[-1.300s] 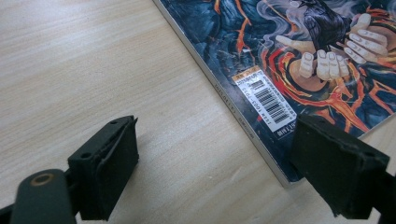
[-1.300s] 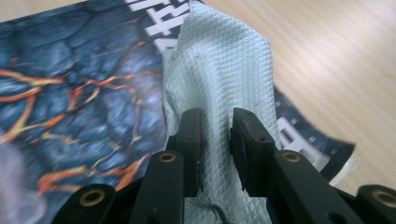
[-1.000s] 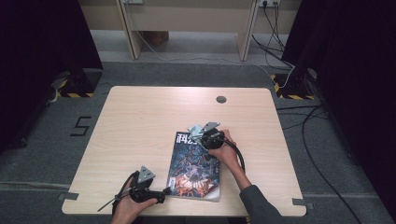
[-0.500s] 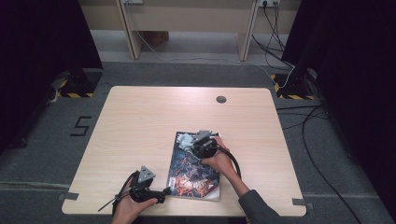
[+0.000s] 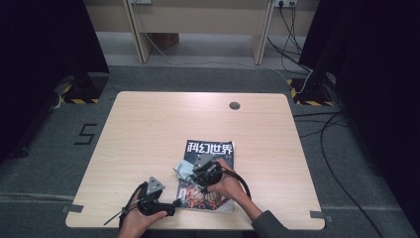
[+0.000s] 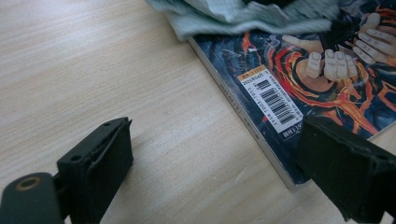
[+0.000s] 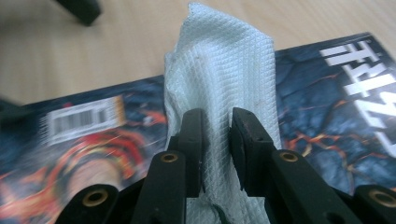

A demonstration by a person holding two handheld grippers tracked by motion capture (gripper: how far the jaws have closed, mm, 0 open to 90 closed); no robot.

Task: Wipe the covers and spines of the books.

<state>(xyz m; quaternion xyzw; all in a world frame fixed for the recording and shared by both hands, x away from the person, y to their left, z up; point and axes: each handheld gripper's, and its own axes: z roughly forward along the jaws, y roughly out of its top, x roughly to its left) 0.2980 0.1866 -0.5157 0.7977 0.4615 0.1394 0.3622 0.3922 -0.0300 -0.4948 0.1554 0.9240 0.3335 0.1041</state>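
A magazine (image 5: 218, 148) with a dark, fiery cover lies flat near the table's front edge. My right gripper (image 5: 193, 171) is shut on a pale blue-green cloth (image 5: 183, 168) and holds it against the cover's left side. In the right gripper view the jaws (image 7: 217, 121) pinch the quilted cloth (image 7: 224, 56) above the magazine (image 7: 327, 102). My left gripper (image 5: 173, 204) stands open at the magazine's near-left corner. In the left gripper view its wide jaws (image 6: 219, 140) frame the barcode corner of the magazine (image 6: 327, 74), one jaw over that corner, with the cloth (image 6: 243, 14) beyond.
The wooden table (image 5: 148, 129) has a round cable hole (image 5: 234, 105) near its far edge. Wooden furniture legs and cables (image 5: 297, 74) lie on the floor beyond it. Dark curtains stand on both sides.
My right gripper has slid the cloth down the cover from the title area toward the near left. The left gripper has stayed in place.
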